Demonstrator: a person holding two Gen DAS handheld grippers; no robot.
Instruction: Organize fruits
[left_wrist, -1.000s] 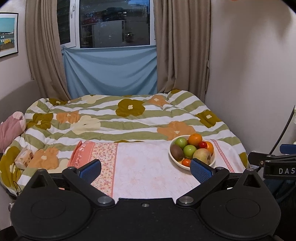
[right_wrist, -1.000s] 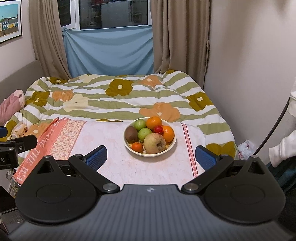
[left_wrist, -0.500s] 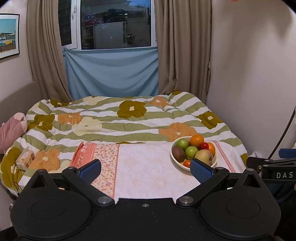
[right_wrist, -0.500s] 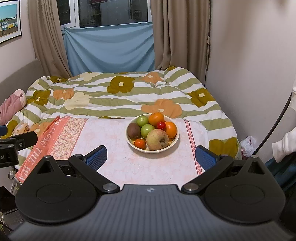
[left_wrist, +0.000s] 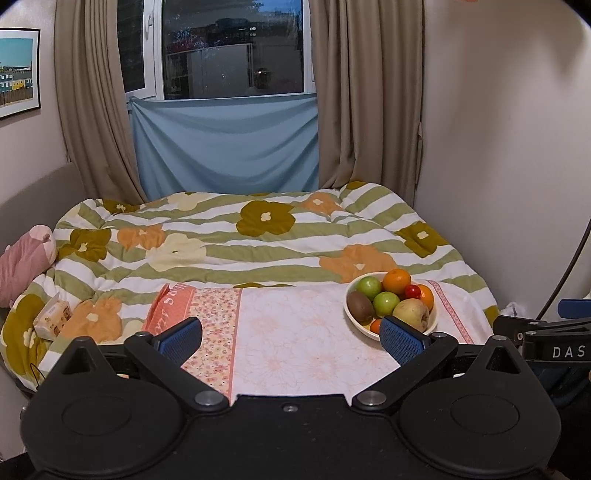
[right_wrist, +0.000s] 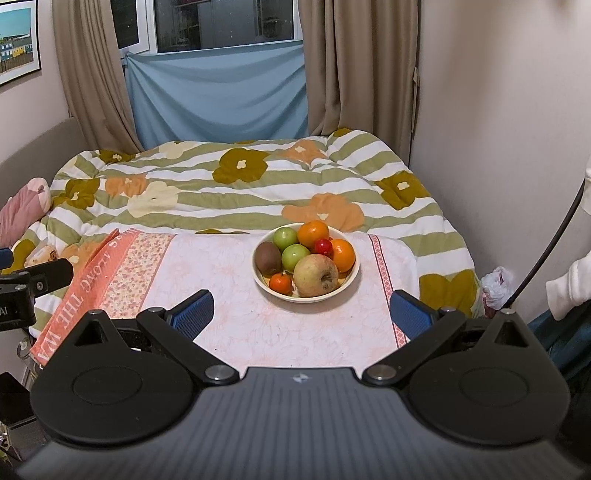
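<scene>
A: We note the left gripper (left_wrist: 291, 338) spread wide with nothing between its blue pads (left_wrist: 400, 339), held above the near edge of the pink floral cloth (left_wrist: 303, 332).

B: We log the same for the right gripper (right_wrist: 301, 314): jaws released and empty, the bowl (right_wrist: 349, 278) ahead and between its fingers, not touching them.

A: Bowl contents, as we see them from the right wrist: large yellowish apple (right_wrist: 316, 275) at front, kiwi (right_wrist: 267, 257) left, two green apples (right_wrist: 294, 257), two oranges (right_wrist: 342, 254), a small red fruit (right_wrist: 323, 246), a small mandarin (right_wrist: 280, 283).

B: We place the bowl on the cloth's right half; the cloth lies on the flowered quilt (right_wrist: 236, 181).
</scene>
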